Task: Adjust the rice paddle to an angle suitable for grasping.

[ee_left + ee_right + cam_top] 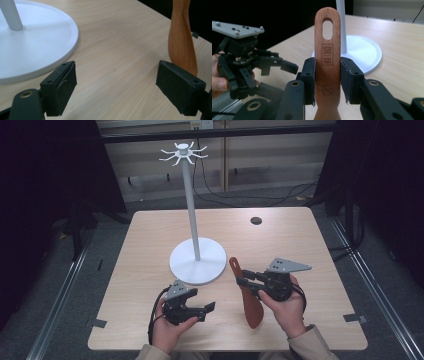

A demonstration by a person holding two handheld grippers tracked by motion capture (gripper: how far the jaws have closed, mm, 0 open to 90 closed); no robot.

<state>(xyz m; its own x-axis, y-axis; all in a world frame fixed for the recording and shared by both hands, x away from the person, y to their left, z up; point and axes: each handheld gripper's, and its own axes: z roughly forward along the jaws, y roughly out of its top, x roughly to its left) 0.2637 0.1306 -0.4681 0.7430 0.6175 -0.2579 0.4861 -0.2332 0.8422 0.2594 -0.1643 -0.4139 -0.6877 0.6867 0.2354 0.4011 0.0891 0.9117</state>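
Both hand-held grippers sit low over the surface [150, 245]: right hand-held gripper [327, 75] is clamped on the wooden spatula [327, 50] handle, left hand-held gripper [115, 85] gapes wide with nothing in it, white stand [197, 260] just beyond them.

Both grippers are black, angular frames with brass-ringed pivots; the left gripper [210, 308] and right gripper [241, 277] each carry a grey three-cornered screwed plate. A black cable loops near the left hand [167, 330]. Beige sleeves [312, 345] cover the wrists.
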